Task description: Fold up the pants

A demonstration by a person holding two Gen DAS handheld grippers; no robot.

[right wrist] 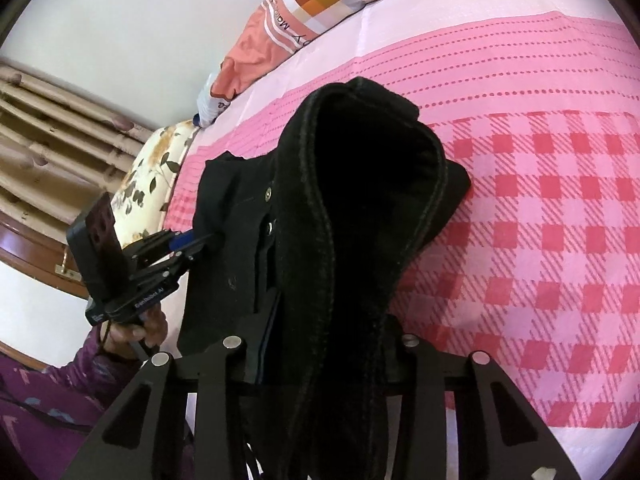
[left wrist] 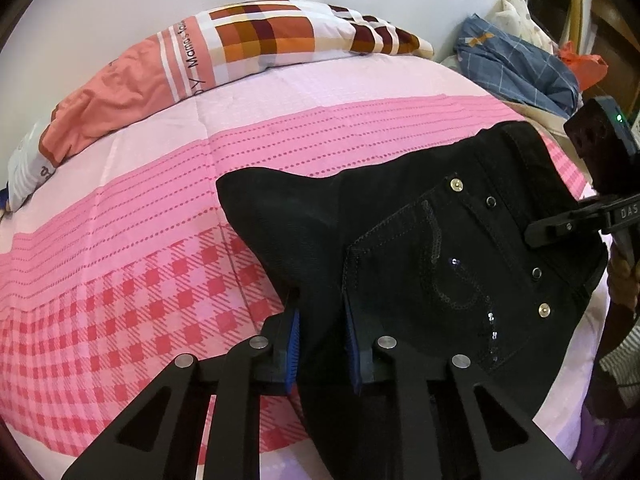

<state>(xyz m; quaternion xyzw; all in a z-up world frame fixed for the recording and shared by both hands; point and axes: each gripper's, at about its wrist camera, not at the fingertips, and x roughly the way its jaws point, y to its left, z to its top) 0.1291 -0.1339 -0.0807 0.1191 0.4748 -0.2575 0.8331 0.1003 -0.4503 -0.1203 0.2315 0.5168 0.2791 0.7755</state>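
Looking along the left gripper [left wrist: 320, 336], its two blue pads [left wrist: 294, 344] are squeezed tight on a fold of the black pants [left wrist: 420, 240]. The pants (with shiny studs and sparkly bits by a pocket) lie on the pink checked bed cover [left wrist: 140, 280], toward its right side. The right gripper [left wrist: 536, 232] bites the waist edge of the pants at the right. A checked pillow [left wrist: 240, 44] sits at the far edge of the bed.

From the right wrist view, the right gripper [right wrist: 332, 344] is closed partway on a thick bunch of the pants [right wrist: 360, 200], which rises up in front of the camera. At the left, the left gripper [right wrist: 200, 244] pinches the pants edge, held by a hand [right wrist: 140, 328] in a purple sleeve [right wrist: 60, 392].
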